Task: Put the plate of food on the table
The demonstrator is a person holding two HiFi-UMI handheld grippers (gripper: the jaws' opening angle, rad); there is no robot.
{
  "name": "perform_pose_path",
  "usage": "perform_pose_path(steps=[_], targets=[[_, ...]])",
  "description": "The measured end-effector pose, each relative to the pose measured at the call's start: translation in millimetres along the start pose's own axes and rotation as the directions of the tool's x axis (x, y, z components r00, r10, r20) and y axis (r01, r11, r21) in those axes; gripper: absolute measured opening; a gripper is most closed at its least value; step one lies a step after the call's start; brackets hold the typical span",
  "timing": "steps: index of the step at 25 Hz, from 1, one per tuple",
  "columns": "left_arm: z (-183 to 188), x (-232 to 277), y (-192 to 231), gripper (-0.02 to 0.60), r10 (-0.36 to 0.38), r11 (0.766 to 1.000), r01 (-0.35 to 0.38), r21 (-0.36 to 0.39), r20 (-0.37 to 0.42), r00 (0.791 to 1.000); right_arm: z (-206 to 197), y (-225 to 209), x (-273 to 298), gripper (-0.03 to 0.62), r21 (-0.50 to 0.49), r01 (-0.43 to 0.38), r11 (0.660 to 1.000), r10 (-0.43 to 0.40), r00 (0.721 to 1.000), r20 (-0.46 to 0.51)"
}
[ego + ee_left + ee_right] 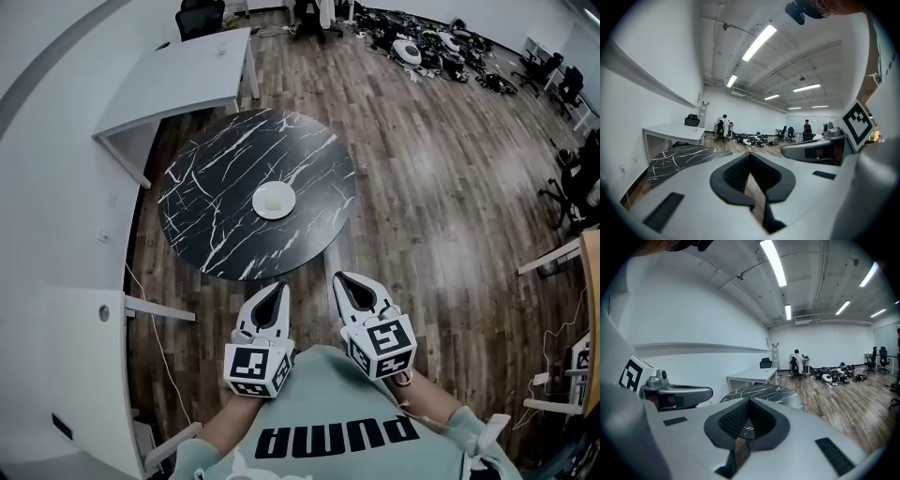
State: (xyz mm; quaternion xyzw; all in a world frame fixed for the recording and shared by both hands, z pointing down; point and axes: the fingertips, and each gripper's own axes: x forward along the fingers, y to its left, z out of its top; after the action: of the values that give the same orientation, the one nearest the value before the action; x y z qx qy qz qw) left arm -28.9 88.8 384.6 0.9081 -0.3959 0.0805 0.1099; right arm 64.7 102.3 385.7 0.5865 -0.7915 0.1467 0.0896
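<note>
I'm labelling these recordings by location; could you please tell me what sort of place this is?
Likely an open-plan office or lab: a white desk with an office chair, a heap of equipment on the wood floor, and a round black marble table bearing a plate.

Shows a white desk (pixel 178 80) along the left wall, a black chair (pixel 202 17) behind it, scattered gear (pixel 431 47) across the wooden floor (pixel 422 187).
</note>
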Motion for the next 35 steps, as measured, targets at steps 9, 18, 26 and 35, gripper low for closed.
perform_pose_path(steps=[9,18,26,35], targets=[[-25,-52,-48,0.006,0.126,0.992,-0.126,-0.007,-0.015,0.992,-24,12,-56,0.009,-0.038,-0.106,0.994,0.107,0.994,0.009],[-58,-94,-89,0.006,0.230,0.973,-0.231,-0.012,-0.066,0.971,-55,24,-101,0.009,-0.067,-0.203,0.977,0.202,0.979,-0.022],[-60,-116,-98,0.006,0.256,0.967,-0.255,0.017,-0.047,0.966,-62,38,-115,0.009,-0.082,-0.216,0.973,0.215,0.976,-0.017],[-51,-123,-96,0.006,0.206,0.978,-0.205,0.036,-0.012,0.979,-58,48,-124,0.009,-0.105,-0.144,0.984,0.144,0.990,-0.016]])
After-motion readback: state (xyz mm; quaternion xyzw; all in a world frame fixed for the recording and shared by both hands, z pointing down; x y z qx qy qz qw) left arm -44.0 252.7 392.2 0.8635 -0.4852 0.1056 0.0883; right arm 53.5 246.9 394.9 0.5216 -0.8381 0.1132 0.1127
